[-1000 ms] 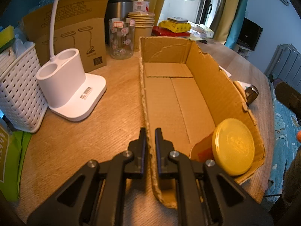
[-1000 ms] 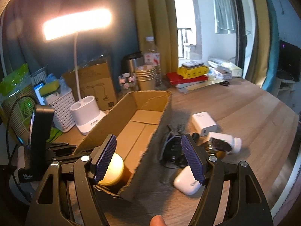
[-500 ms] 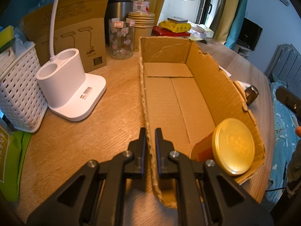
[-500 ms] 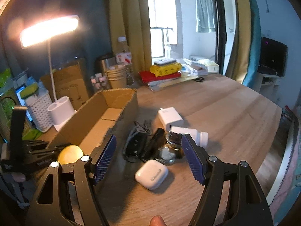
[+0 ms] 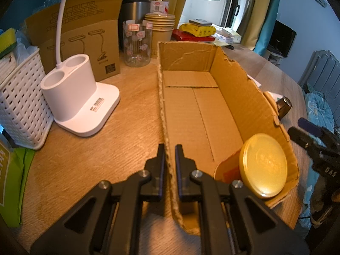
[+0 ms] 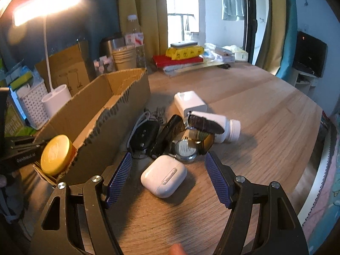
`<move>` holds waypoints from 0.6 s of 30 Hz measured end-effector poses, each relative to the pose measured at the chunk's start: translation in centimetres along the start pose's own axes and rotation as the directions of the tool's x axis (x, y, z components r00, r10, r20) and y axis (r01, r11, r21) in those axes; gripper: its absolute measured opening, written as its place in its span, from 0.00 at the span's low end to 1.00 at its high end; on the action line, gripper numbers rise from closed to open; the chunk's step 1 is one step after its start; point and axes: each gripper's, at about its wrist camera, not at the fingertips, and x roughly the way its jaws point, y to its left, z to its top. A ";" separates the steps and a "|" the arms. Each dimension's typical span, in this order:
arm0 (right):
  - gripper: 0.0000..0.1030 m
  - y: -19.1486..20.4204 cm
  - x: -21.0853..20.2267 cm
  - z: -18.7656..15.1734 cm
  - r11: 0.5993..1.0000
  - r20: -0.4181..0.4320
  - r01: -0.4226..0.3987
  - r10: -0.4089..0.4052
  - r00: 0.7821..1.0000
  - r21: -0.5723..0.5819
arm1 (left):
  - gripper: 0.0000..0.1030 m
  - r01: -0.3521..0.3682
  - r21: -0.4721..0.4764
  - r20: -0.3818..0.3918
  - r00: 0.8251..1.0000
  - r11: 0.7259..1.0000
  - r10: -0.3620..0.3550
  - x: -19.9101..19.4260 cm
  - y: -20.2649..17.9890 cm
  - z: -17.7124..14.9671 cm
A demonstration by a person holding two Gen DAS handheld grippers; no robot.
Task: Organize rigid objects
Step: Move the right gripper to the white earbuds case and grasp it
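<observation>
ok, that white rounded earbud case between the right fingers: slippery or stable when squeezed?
The white rounded glossy earbud case looks like smooth hard plastic with curved sides, so it may squirt out of a shallow pinch. It lies flat on the wooden table, so rolling seems unlikely. It is probably light and rigid; the ribbed blue pads of the open right hand-held gripper should help.
</observation>
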 end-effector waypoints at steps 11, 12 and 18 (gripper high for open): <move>0.73 0.9 2.4 -0.9 1.000 -0.060 0.021 -0.022 0.998 -0.013 | 0.09 0.001 -0.001 0.000 1.000 1.000 -0.001 0.0 0.0 0.0; 0.73 1.0 2.6 -1.0 1.000 -0.066 0.023 -0.024 0.998 -0.016 | 0.09 0.000 0.000 0.000 1.000 1.000 0.000 0.0 0.0 0.0; 0.73 1.0 3.3 -1.0 0.999 -0.095 0.038 -0.039 0.995 -0.019 | 0.09 0.000 0.000 0.000 1.000 1.000 0.000 0.0 0.1 0.0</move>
